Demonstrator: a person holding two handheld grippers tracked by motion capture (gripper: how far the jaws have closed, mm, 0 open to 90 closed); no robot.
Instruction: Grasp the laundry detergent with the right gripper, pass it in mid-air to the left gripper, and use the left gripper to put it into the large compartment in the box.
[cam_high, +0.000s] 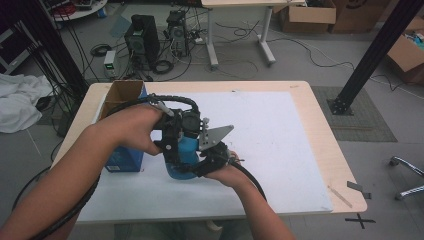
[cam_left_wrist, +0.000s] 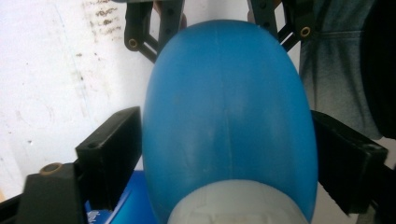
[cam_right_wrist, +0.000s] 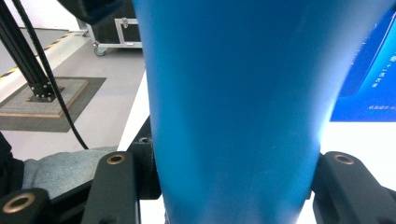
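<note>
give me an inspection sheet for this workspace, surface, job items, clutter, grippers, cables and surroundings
Surface: white board lying on a light wooden table, with dark smudges seen in the left gripper view.
Job's things: blue bottle held over the board; blue open-topped box at the table's left.
Clutter: nothing seen on the board.
Grippers: left hand-held gripper has its jaws against the bottle's sides; right hand-held gripper clamps the bottle too.
Cables: black cable trails from the right hand-held gripper; loose wires on the floor.
Surroundings: computer towers, cardboard boxes, white cloth, black frame post.
</note>
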